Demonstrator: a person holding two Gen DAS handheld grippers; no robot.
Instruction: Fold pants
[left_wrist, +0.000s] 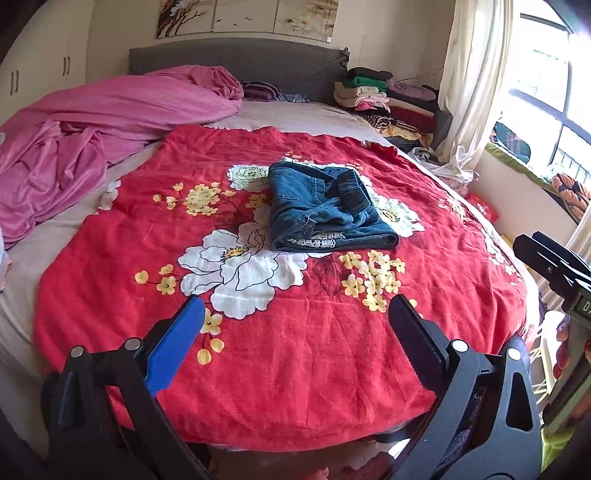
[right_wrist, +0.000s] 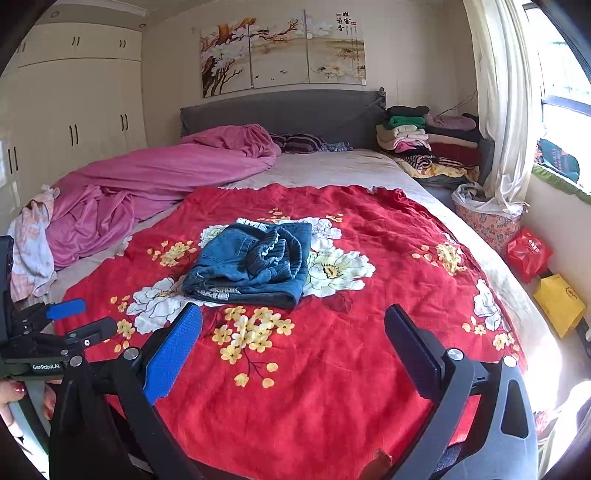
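Observation:
A pair of blue denim pants (left_wrist: 327, 210) lies folded into a compact bundle in the middle of the red flowered blanket (left_wrist: 295, 350), its dark ribbed waistband on top. The right wrist view shows the same pants (right_wrist: 251, 267) from the other side. My left gripper (left_wrist: 295, 310) is open near the bed's foot, well short of the pants, nothing between its fingers. My right gripper (right_wrist: 293, 317) is open too, hovering over the blanket just in front of the bundle. Each gripper shows at the edge of the other's view, held by a hand (right_wrist: 11, 398).
A rumpled pink quilt (left_wrist: 92, 125) covers the bed's left side. Stacks of folded clothes (left_wrist: 380, 96) sit at the headboard's right corner. Beside the bed on the right are a patterned basket (right_wrist: 484, 218), a red bag (right_wrist: 528, 251) and a yellow bag (right_wrist: 557, 302), under the curtained window.

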